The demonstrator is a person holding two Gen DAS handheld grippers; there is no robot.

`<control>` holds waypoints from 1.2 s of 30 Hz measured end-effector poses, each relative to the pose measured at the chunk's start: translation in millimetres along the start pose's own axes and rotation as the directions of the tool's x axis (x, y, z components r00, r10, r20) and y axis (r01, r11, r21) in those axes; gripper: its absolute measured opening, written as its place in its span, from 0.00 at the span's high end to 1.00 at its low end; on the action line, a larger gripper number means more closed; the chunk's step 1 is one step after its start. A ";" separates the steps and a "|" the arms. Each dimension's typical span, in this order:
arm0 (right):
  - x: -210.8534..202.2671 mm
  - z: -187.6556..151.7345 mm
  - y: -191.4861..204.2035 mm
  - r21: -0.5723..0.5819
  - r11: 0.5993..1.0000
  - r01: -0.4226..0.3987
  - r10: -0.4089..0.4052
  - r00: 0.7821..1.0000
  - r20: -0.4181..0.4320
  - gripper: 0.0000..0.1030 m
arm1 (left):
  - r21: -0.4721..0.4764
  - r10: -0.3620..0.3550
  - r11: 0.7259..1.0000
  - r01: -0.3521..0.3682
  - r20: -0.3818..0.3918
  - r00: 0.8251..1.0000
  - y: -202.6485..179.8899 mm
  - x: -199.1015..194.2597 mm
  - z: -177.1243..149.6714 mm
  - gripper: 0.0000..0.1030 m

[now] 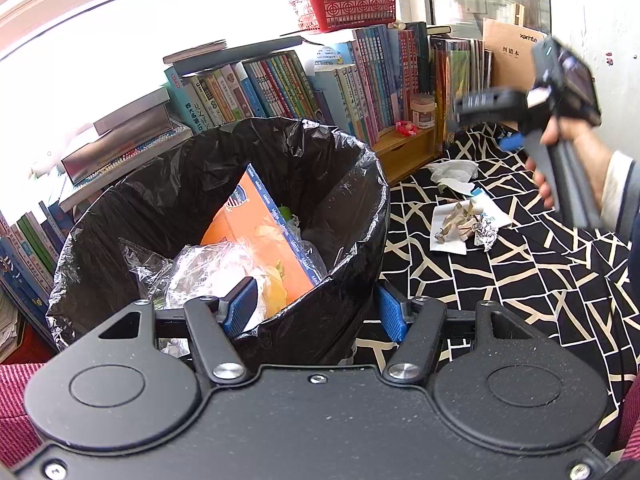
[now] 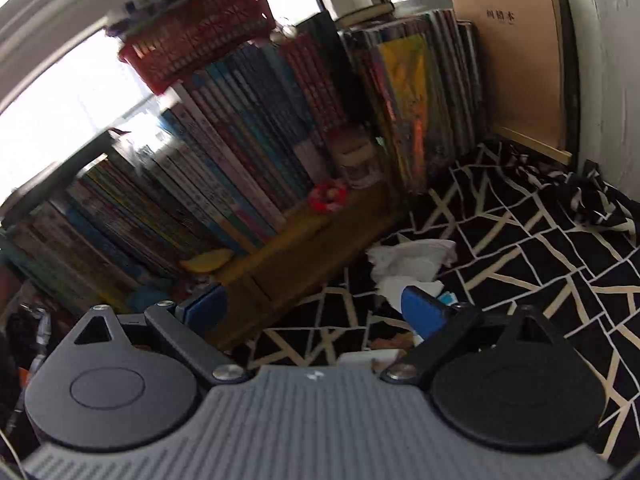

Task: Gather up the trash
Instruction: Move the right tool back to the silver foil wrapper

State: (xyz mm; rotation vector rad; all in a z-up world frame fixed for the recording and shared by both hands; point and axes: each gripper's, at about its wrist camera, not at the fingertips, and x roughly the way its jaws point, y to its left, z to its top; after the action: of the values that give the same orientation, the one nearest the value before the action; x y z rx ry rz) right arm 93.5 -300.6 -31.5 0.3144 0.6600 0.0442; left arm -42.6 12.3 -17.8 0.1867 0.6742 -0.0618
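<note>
Your left gripper (image 1: 316, 312) is clamped on the near rim of the bin (image 1: 360, 216): one blue pad (image 1: 242, 310) sits inside the black liner, the other outside the wall, so the fingers stand part-way open with the rim and liner pinched between them. Keep this grip steady and hold the bin mouth tilted toward the table so the drop stays short. Just beyond the inner pad lie clear plastic wrap (image 1: 200, 268) and an orange carton (image 1: 260, 232), whose long axis slopes from the near rim up toward the far wall of the liner. Your right gripper (image 2: 320, 308) is empty, its fingers standing wide apart with nothing between the pads. Just past its right fingertip (image 2: 424, 312) lies a crumpled white tissue (image 2: 412, 264), its long axis running roughly crosswise to the fingers. Approach so the fingers straddle the short dimension, and close on the bulk of the wad, not on a loose corner. In the left view, a white paper (image 1: 448, 236) carrying scraps and a foil ball (image 1: 486, 232) sits nearer to you than the tissue; the right view shows only its edge. Farther off stands the row of books (image 2: 240, 160), which is not part of the collection.
</note>
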 end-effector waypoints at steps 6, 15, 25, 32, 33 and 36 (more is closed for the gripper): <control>53.4 -22.4 -23.5 -0.015 0.981 0.195 -0.194 0.965 -0.178 0.31 | 0.002 0.002 1.000 -0.002 0.002 1.000 -0.3 -0.2 -0.2 0.41; 79.2 -56.9 -45.4 -0.002 0.971 0.241 -0.229 0.920 -0.319 0.36 | 0.003 0.003 1.000 -0.003 0.002 1.000 -0.4 0.2 -0.7 0.41; 91.1 -71.1 -33.2 -0.070 0.971 0.226 -0.236 0.896 -0.376 0.35 | 0.001 0.001 1.000 -0.001 0.001 1.000 0.0 1.8 -0.9 0.41; 93.6 -76.5 -22.4 -0.135 0.968 0.212 -0.251 0.859 -0.446 0.26 | 0.000 0.000 1.000 0.000 0.000 1.000 0.0 2.1 -0.9 0.41; 93.8 -78.4 -19.3 -0.151 0.966 0.209 -0.255 0.853 -0.456 0.25 | 0.001 0.000 1.000 0.000 0.000 1.000 0.0 2.1 -0.9 0.41; 93.7 -82.1 -12.2 -0.176 0.964 0.199 -0.260 0.841 -0.474 0.25 | 0.001 0.000 1.000 0.000 0.000 1.000 0.0 2.2 -0.8 0.41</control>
State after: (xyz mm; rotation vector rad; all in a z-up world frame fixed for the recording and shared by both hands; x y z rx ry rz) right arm 116.9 -276.6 -152.1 0.1002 1.2001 -0.0692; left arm -41.4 12.5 -19.9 0.1872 0.6741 -0.0621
